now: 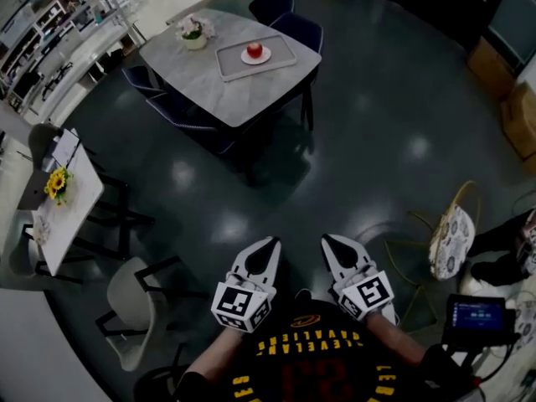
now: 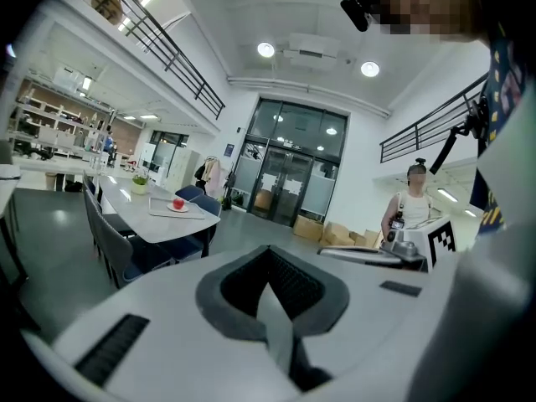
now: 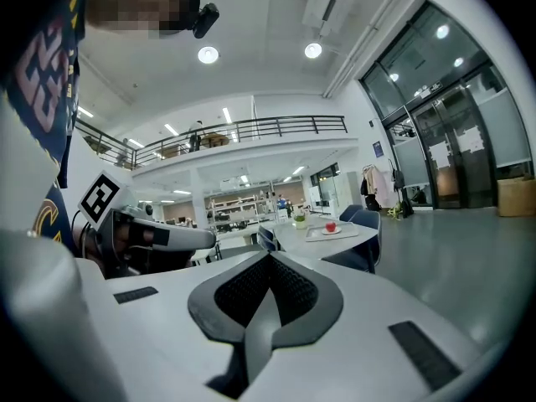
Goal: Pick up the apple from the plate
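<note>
A red apple (image 1: 255, 49) rests on a small white plate (image 1: 256, 58), which lies on a grey tray (image 1: 234, 64) on the marble table (image 1: 209, 86) far ahead. Both gripper views show the apple (image 2: 177, 203) (image 3: 331, 226) small and distant. My left gripper (image 1: 270, 241) and right gripper (image 1: 327, 239) are held close to my body, side by side, several steps from the table. Each has its jaws shut with nothing between them. In their own views the left gripper (image 2: 270, 249) and right gripper (image 3: 270, 258) point toward the table.
Blue chairs (image 1: 300, 28) ring the table, and a flower pot (image 1: 193, 33) stands at its far end. A white desk with sunflowers (image 1: 55, 182) and a chair (image 1: 130, 308) are at my left. A wire chair with a cushion (image 1: 450, 239) is at my right. A person (image 2: 409, 206) stands near boxes.
</note>
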